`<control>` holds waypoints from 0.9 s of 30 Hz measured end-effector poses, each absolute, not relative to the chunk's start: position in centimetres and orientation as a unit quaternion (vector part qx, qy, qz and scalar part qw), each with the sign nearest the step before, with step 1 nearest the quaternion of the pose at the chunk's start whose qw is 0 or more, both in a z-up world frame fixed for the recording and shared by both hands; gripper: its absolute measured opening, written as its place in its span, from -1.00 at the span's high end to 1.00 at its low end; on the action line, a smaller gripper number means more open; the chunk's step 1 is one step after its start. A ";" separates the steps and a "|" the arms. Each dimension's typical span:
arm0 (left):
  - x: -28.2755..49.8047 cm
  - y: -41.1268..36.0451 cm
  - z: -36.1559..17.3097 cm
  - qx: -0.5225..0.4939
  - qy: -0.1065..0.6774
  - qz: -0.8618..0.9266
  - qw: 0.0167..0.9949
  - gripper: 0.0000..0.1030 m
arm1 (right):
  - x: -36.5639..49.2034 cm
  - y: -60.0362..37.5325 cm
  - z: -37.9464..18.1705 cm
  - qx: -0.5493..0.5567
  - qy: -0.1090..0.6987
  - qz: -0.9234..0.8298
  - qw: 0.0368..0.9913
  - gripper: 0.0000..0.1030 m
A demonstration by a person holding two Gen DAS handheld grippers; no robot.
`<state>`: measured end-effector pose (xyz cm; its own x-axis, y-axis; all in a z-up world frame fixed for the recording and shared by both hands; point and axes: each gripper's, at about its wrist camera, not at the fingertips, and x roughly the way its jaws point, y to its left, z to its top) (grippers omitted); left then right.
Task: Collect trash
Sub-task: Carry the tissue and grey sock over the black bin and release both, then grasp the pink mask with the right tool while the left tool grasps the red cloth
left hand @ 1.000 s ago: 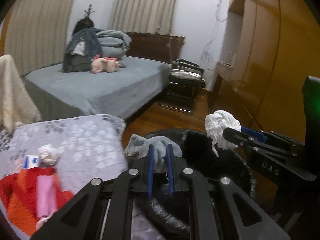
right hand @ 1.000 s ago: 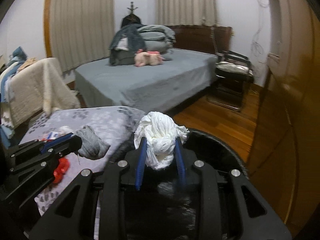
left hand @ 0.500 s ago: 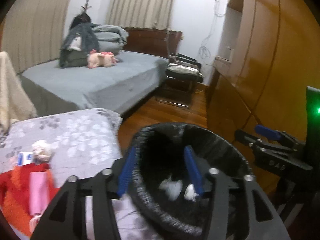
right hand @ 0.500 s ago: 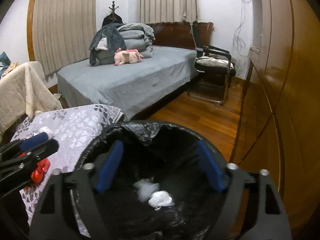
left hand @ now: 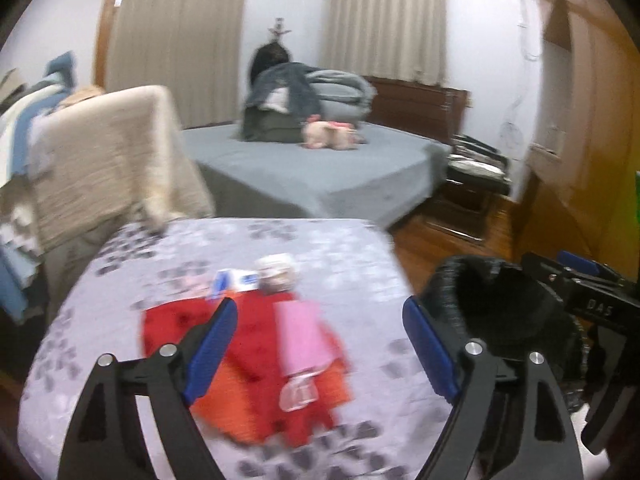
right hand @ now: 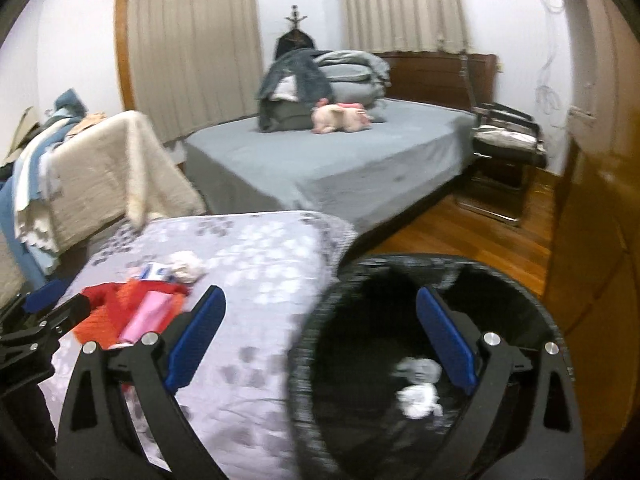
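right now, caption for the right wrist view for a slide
Open right gripper above black-lined bin holding two white wads.

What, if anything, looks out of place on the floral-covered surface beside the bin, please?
Litter remains on the floral cover: red wrappers, a pink packet, a crumpled white wad and a blue-and-white packet. The black bin holds only two wads. Nothing looks spilled or damaged.

- The desk (left hand: 344,248), under a grey floral cloth (right hand: 256,256), carries a red and orange wrapper (left hand: 248,344) with a pink packet (left hand: 300,336) lying on it.
- Just behind these lie a crumpled white wad (left hand: 277,272) and a small blue-and-white packet (left hand: 236,280).
- The wooden floor (right hand: 472,240) carries the black-lined bin (right hand: 516,292) beside the desk.
- The bed (right hand: 360,168) bears a pink plush toy (right hand: 340,117) and folded bedding (right hand: 348,72).
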<state>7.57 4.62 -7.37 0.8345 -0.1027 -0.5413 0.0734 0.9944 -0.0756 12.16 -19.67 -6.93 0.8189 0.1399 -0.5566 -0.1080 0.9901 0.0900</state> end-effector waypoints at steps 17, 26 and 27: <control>6.6 13.1 -10.9 -0.042 0.304 0.052 0.950 -0.60 | 14.3 -5.5 -11.4 -0.024 0.314 0.173 0.933 -0.58; 7.5 15.2 -11.8 -0.051 0.308 0.062 0.948 -0.59 | 15.1 -2.1 -14.0 -0.047 0.344 0.196 0.917 -0.23; 7.6 15.3 -11.9 -0.051 0.308 0.062 0.948 -0.59 | 15.2 -1.8 -14.2 -0.049 0.348 0.200 0.915 -0.11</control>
